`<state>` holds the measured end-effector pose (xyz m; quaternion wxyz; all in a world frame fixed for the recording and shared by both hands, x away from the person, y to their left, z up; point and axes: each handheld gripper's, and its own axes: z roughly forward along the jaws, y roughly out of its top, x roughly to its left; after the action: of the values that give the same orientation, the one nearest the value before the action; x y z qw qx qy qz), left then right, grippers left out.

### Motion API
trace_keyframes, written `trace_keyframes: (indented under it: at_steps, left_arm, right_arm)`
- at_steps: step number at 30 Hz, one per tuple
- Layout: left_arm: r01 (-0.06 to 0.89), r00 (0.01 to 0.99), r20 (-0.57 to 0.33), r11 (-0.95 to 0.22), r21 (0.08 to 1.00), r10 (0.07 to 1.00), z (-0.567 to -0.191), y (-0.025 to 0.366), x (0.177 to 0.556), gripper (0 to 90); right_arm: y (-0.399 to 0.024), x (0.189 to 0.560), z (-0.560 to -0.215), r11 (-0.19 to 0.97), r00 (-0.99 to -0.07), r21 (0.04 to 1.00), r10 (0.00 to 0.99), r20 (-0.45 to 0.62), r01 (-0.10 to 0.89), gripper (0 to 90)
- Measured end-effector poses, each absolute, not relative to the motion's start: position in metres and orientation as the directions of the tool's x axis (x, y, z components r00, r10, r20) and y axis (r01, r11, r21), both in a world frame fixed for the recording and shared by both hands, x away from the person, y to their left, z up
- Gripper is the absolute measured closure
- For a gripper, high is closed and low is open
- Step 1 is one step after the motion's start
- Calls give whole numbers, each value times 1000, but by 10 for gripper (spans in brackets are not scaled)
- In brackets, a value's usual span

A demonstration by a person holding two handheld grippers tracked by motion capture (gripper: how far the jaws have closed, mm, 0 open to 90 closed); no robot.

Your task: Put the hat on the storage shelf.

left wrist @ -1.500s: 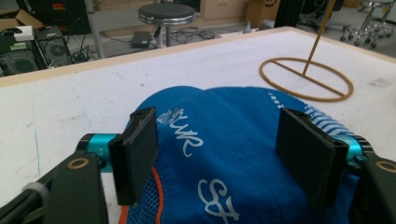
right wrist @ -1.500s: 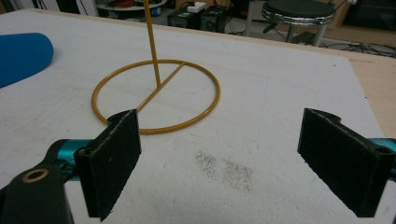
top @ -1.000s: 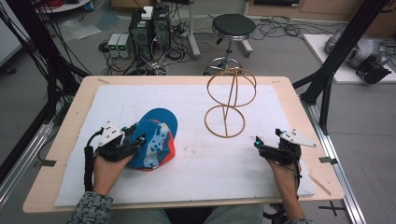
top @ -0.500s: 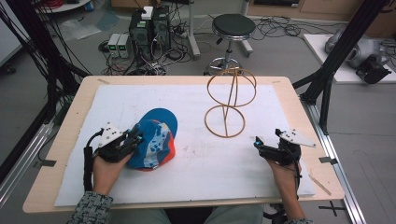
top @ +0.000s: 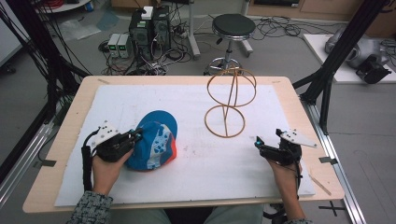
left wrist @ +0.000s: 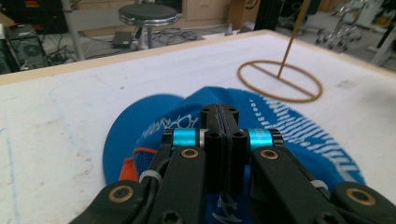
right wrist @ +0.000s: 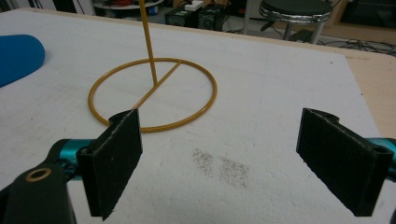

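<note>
Cap: blue baseball cap with white print and orange patch, lying left of centre on the white mat.
Your left gripper: jaws pressed together, tips at the cap's near edge.
Your right gripper: jaws wide apart, low over the mat, near the gold wire stand.

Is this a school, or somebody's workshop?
Probably a lab for recording tests: computers and tangled cables sit on the floor, black frame poles surround the table, and hands hold claws.
</note>
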<state>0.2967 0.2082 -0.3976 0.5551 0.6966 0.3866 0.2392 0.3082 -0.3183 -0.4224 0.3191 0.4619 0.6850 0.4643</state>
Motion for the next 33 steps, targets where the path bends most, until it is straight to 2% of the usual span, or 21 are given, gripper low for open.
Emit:
trace_keyframes:
  at_steps: [8,19,29,33]
  left_arm:
    - [281,618,-164,-22,959,769,-367,200,301,889]
    - [229,649,-137,-20,973,748,-319,191,306,889]
    - [174,685,-147,36,984,714,-266,188,318,889]
    - [139,691,-120,33,990,712,-246,184,323,889]
  right_arm:
    - [-321,308,-423,126,-367,929,930,12,347,134]
    - [-320,310,-423,120,-375,931,927,19,345,134]
    - [-321,311,-424,113,-374,930,927,28,349,134]
    - [-322,311,-424,109,-376,928,926,35,356,133]
